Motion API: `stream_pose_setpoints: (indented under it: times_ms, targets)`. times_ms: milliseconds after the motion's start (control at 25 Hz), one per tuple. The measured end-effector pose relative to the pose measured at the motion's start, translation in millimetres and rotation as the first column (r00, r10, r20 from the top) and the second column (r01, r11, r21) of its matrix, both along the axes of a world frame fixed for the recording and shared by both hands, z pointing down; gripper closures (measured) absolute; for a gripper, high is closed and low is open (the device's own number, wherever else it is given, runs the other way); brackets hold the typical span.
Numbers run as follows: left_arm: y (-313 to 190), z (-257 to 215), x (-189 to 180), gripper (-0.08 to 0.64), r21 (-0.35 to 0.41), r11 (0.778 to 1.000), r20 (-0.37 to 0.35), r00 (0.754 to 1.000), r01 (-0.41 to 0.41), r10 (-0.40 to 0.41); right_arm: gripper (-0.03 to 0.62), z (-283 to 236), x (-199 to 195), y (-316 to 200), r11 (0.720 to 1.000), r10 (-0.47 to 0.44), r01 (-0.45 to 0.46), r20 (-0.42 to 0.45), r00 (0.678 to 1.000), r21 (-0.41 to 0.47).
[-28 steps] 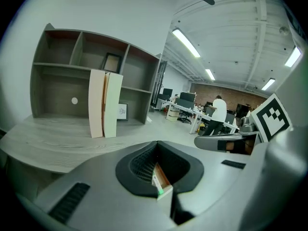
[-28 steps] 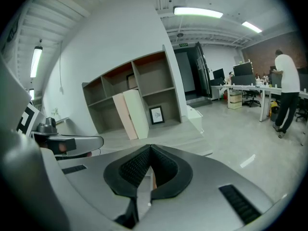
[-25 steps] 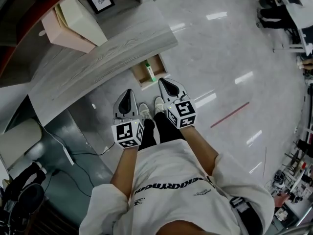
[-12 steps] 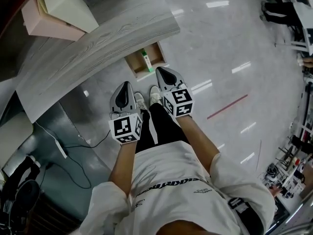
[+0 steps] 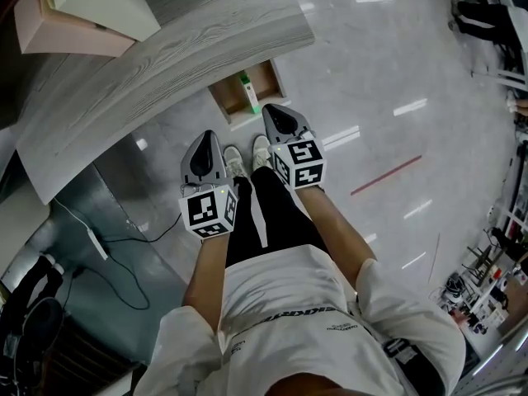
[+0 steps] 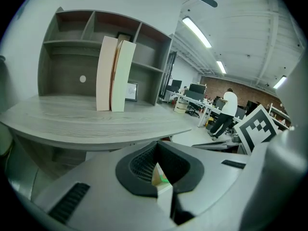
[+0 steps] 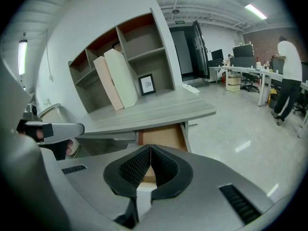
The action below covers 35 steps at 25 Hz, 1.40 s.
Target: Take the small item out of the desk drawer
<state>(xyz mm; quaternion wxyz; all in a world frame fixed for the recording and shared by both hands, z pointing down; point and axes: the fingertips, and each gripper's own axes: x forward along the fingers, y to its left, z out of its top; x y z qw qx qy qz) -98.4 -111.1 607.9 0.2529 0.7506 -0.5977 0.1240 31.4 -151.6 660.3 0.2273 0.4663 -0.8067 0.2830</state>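
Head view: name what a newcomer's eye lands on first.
The open brown drawer under the edge of the grey desk stands out, with a small white-and-green item lying in it. Just below it in the picture, the left gripper and right gripper, each carrying a black-and-white marker cube, point toward the drawer, both with jaws together and empty.

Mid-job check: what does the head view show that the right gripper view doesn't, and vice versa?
Only the head view: the small white-and-green item lying in the open drawer, plus the person's white shoes. Only the right gripper view: the framed picture and a person standing at the far desks. Both: the open drawer, the grey desktop and the pink and cream boxes.
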Motion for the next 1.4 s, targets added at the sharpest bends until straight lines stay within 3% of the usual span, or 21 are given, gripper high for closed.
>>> stream_pose_setpoints:
  times_ms: [760,1400]
  targets:
    - [9.7,47.4,9.3,0.545,-0.037,0.999,-0.024,1.000,0.011,-0.011,0.554,79.2,-5.8,-8.6,0.998,-0.003,0.000,-0.044,0.999,-0.068]
    - [20.4,53.7,5.5,0.545,-0.055,0.998,-0.018,0.999,0.029,-0.030,0.428,116.7,-17.2,-13.5,0.991,-0.053,0.040,-0.096,0.994,-0.127]
